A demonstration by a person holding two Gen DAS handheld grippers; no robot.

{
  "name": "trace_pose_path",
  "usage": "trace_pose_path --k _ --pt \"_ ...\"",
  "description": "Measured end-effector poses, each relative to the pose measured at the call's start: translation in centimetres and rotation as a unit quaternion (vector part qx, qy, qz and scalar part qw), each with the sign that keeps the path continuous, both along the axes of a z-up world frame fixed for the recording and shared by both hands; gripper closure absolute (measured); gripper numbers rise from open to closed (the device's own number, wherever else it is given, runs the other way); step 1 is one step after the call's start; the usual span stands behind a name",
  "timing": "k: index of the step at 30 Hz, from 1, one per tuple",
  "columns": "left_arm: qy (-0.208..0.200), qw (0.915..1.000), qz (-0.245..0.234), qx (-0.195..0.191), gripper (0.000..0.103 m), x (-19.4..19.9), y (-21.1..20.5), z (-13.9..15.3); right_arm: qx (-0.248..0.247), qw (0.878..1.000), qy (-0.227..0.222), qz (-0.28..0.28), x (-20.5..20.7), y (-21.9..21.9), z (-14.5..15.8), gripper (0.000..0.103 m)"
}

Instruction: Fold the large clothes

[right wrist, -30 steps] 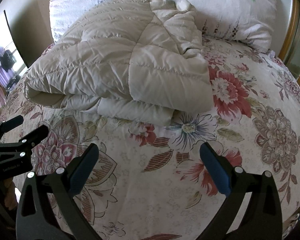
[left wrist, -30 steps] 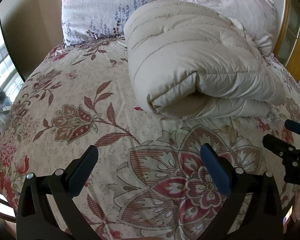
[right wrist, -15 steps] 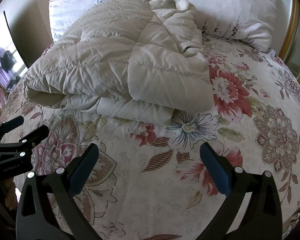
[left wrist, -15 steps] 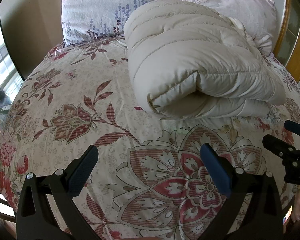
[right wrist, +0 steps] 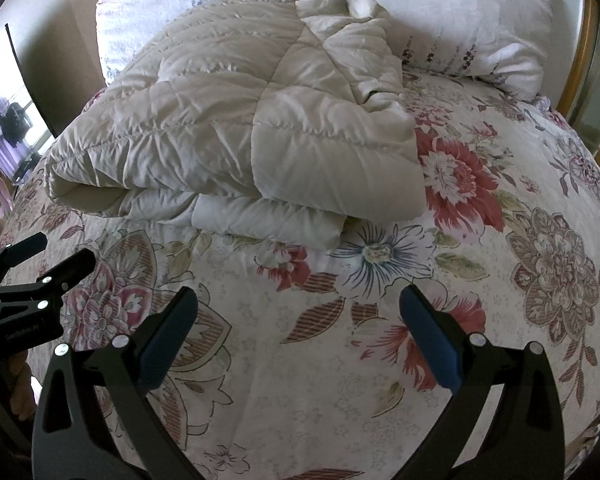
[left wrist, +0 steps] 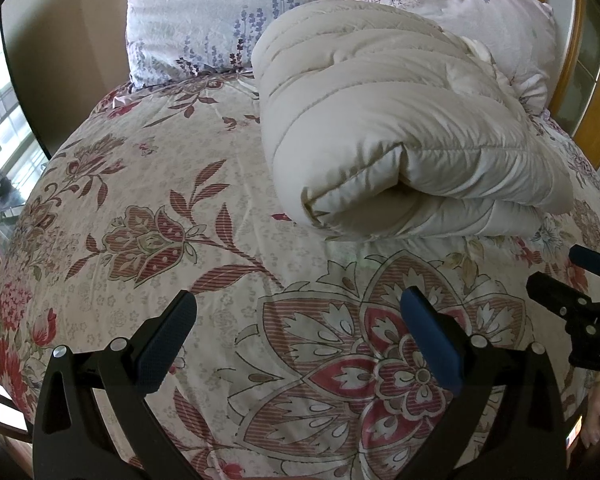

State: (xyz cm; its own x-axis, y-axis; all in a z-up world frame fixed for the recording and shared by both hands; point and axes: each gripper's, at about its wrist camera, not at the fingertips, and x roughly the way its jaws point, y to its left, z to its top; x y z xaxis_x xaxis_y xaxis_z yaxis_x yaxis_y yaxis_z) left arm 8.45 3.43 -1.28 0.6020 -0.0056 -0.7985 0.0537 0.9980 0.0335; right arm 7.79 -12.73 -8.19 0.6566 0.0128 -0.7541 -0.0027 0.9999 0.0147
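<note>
The folded cream coat (left wrist: 380, 132) lies on the floral bedspread (left wrist: 148, 208), in the upper right of the left wrist view and the upper centre-left of the right wrist view (right wrist: 236, 128). It sits well above the left gripper (left wrist: 298, 334), whose fingers are spread wide over bare bedspread at the bottom of the frame, holding nothing. The right gripper (right wrist: 298, 334) is likewise spread and empty at the bottom of its own frame, with the coat's near folded edge well apart from its blue pads (right wrist: 428, 336). Neither gripper touches the coat.

Each gripper appears at the edge of the other's view: the right one at the right edge of the left view (left wrist: 588, 308), the left one at the left edge of the right view (right wrist: 24, 296).

Counted: one coat, folded into a thick bundle with a rolled edge facing the cameras; two grippers; two pillows (left wrist: 220, 16) standing across the top of the frame behind the coat, the second at upper right (right wrist: 460, 20); one bedspread. A wooden headboard (left wrist: 588, 120) shows at the right edge
</note>
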Motion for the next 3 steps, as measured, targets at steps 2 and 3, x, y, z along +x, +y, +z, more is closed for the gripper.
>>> trace_pose_path --k 2,3 --pt "0.000 1.0000 0.000 0.001 0.001 0.02 -0.03 0.00 0.000 1.000 0.000 0.000 -0.04 0.07 -0.04 0.002" --pt "0.001 1.0000 0.000 0.001 0.001 0.04 -0.03 0.02 0.000 1.000 0.000 0.000 0.01 -0.02 0.01 0.002"
